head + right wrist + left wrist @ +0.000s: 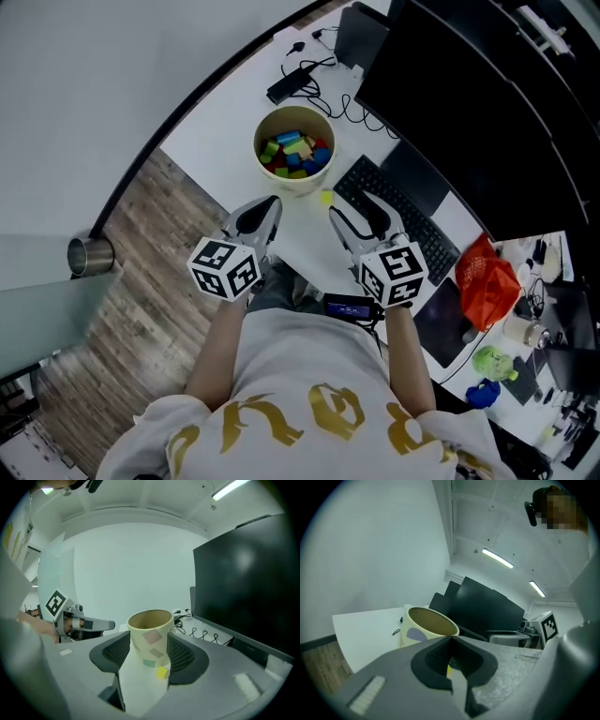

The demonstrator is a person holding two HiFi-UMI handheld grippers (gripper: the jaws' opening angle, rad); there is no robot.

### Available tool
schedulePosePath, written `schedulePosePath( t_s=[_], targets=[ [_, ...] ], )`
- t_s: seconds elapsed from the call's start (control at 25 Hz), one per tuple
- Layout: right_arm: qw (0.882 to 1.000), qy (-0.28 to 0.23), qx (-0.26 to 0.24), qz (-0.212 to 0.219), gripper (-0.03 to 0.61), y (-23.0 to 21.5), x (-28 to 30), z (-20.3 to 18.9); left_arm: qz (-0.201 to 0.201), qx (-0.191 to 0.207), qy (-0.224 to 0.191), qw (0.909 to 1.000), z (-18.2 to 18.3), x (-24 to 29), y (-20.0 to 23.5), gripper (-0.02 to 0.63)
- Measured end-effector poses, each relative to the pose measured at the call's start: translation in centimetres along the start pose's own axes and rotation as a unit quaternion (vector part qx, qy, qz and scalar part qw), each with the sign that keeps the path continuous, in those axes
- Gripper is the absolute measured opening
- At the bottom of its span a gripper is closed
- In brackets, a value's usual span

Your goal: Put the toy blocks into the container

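White gold-printed shirt [309, 370], bare forearms [221, 345]

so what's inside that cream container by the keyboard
In the head view the container holds a heap of toy blocks: green, blue, red, yellow. The top ones cover any below and its bottom. The gripper views show only its inner wall.

Likely an office, white desk [217, 141], keyboard [399, 218], dark monitor [469, 103], cables [324, 90]

Matt cream container [296, 185], wood-grain floor [141, 281]
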State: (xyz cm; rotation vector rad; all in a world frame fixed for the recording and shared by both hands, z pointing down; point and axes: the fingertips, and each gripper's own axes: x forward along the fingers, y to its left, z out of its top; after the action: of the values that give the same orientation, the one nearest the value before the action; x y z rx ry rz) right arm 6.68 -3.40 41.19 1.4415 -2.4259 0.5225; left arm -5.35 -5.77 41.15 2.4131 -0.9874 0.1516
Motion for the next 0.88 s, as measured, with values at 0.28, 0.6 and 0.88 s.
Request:
schedulePosePath(
  t_s=[0.28,0.6,0.88],
  targets=[
    [1.000,0.006,-0.007,0.013,0.262,-0.3,-0.8,-1.2,0.009,0.008,0.006,0.9999,-1.6,-0.1,-1.2,0.002],
    [0.999,0.039,-0.008,0.014,0.262,-1.4,0.9,-3.8,0.018,-0.005,0.031,0.9993,-4.5,0.9,0.1,0.002],
    [0.996,0.083,-0.007,0.013,0.262,-2.2,3.1,-6.7,0.026,-0.019,0.060,0.9977,-7.3,1.9,1.9,0.002]
  ],
)
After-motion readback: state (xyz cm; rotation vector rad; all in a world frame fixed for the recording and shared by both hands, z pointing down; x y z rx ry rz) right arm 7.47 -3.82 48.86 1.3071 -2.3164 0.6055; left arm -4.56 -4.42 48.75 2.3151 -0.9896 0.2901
